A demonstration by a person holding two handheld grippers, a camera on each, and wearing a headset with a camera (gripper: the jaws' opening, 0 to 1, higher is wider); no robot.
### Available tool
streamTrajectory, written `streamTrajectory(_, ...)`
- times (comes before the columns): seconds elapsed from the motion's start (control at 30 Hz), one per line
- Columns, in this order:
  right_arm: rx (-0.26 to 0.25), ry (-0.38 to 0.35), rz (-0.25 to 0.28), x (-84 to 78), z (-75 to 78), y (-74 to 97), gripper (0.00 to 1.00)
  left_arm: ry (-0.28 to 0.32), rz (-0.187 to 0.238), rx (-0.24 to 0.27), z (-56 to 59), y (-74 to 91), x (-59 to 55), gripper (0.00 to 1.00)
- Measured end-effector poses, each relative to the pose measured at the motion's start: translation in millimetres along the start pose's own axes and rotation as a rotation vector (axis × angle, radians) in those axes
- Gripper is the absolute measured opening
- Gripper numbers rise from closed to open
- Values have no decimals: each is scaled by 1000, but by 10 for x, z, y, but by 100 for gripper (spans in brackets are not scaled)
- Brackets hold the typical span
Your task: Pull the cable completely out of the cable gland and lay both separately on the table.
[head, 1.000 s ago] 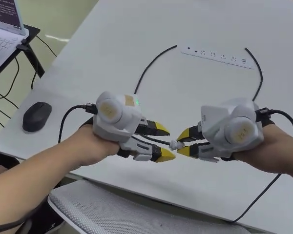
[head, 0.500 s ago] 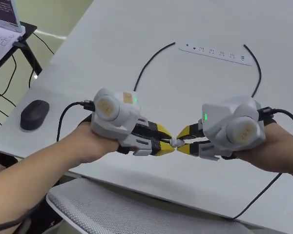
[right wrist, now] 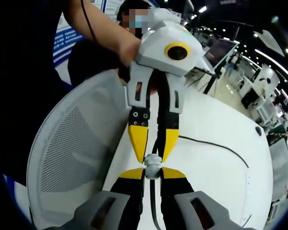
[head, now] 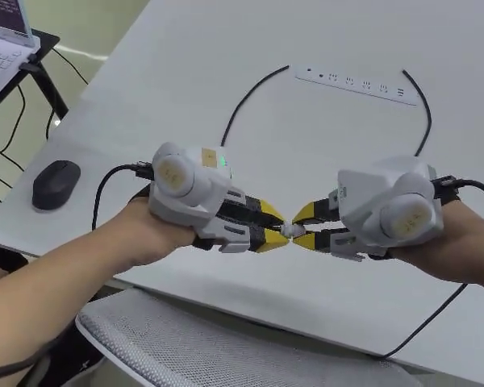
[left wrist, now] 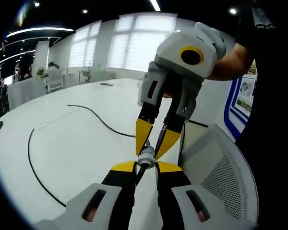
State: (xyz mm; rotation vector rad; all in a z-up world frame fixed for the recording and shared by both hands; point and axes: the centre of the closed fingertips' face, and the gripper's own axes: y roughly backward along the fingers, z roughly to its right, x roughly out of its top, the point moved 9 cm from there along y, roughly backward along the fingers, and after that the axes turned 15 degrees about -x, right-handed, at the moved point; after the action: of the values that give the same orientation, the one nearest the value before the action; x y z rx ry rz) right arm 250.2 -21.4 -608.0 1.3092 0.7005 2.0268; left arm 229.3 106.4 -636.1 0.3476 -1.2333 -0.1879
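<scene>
While I am looking down in the head view, I am holding my left tool (head: 278, 232) and right tool (head: 300, 229) tip to tip above the near edge of the white bench (head: 185, 72). The small white cable gland (head: 289, 231) is sitting between them. A power strip (head: 355, 83) is lying at the far side and a mouse (head: 56, 184) at the left edge.

In the left gripper view, my left tool is clamping the black cable (left wrist: 140, 173) just below the gland, and the right tool's yellow tips are reaching in from above.

In the right gripper view, my right tool is gripping the gland. The cable is running on from the gland up between the left tool's jaws, above a mesh chair (right wrist: 72, 143).
</scene>
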Motion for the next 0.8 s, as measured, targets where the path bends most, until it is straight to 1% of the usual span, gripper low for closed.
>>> streamTrajectory(0.2,1,4,8,-5,-3,11,7,-6,8,-2,8,-4,3,16)
streamTrajectory(0.3,3,-8,22,13,-8,20,7,-13,21,-5,7,-10,8,16)
streamTrajectory(0.37,2,0,20,14,-13,20,7,-18,18,-3,8,-14,3,16)
streamTrajectory(0.43,9,-11,22,3,-16,30,7,-15,22,-4,12,-21,-5,16)
streamTrajectory(0.5,11,-19,28,-1,-20,48,7,-28,22,0,19,-22,-5,15)
streamTrajectory(0.53,14,-16,29,0,-28,53,7,-25,22,-1,21,-24,-6,15)
streamTrajectory(0.6,-2,10,35,0,-38,54,7,-35,22,10,19,-20,-13,15)
streamTrajectory(0.63,-2,15,37,0,-48,53,8,-21,23,8,19,-19,-15,15)
streamTrajectory(0.67,-4,20,38,-4,-56,46,8,-14,20,6,12,-18,-17,15)
streamTrajectory(0.8,-5,30,42,-19,-60,41,8,-17,4,5,7,-32,-25,15)
